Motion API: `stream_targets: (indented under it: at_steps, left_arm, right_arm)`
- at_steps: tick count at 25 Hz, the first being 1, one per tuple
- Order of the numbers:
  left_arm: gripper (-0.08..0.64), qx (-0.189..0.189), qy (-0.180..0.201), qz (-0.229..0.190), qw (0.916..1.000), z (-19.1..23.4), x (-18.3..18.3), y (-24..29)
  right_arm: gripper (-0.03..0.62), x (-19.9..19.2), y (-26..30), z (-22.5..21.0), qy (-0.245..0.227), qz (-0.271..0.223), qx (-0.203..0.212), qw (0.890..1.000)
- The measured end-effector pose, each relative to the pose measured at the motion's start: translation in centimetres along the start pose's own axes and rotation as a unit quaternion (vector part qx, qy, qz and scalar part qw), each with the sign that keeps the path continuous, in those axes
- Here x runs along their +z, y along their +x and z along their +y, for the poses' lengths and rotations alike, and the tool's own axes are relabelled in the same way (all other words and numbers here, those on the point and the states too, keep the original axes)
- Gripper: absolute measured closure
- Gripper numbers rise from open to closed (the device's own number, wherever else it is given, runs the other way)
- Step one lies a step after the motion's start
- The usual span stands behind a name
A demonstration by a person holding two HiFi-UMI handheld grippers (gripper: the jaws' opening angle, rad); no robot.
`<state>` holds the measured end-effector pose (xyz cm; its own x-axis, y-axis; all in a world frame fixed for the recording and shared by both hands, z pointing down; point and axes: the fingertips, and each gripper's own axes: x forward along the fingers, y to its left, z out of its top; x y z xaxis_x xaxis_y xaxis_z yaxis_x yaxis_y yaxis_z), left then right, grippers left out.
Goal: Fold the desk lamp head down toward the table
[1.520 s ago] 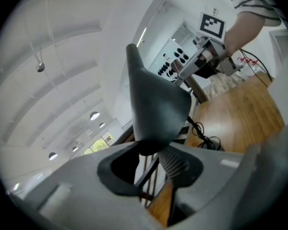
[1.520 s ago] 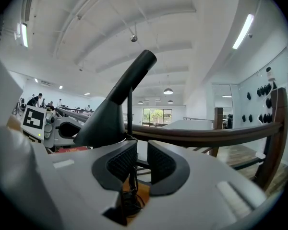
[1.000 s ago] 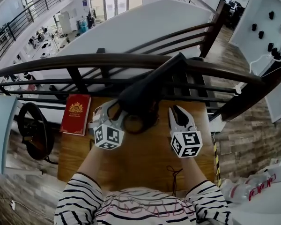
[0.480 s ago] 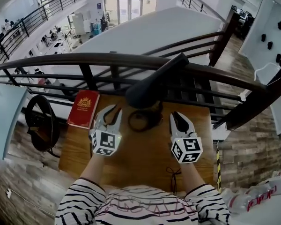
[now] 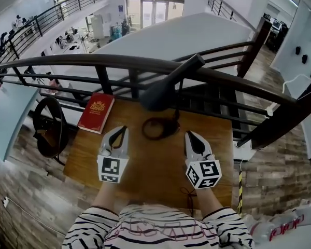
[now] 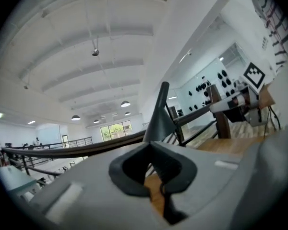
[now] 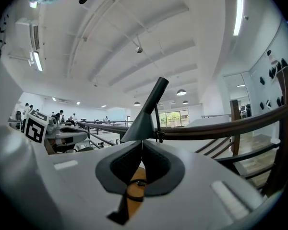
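Lamp stands at the far edge of the tabletop, by the railing, head tilted down over its ring base. Your left gripper and right gripper sit nearer you, apart from the lamp. Both sets of jaws have just closed together, with nothing between them. Red book lies left of the lamp.

Tally, table and surroundings.
One table is recorded, carrying one desk lamp, one red book and one dark ring. Two grippers are counted: one left gripper, one right gripper. One railing is noted behind, and one black round object off the table's side.
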<state>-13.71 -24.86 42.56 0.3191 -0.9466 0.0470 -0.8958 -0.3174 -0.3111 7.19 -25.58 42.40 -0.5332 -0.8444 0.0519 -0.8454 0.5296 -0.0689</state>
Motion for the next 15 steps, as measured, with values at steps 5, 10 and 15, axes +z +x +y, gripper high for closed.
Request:
stream_targets:
  at_steps: [5,10,15]
  left_arm:
    - [0.555,0.003,-0.029,0.000,0.9996,-2.6,0.0,-3.5]
    - [0.557,-0.008,-0.054,0.001,0.9985,-5.6,0.1,-6.4]
    - [0.557,-0.022,-0.078,0.000,0.9967,-8.2,0.3,-8.7]
  right_arm:
    - [0.589,-0.9,-2.8,1.1,0.006,0.002,0.019,1.000]
    - [0.589,-2.0,-5.4,1.9,0.013,0.008,0.035,0.999]
    - [0.589,-3.0,-7.6,2.9,0.022,0.014,0.048,0.999]
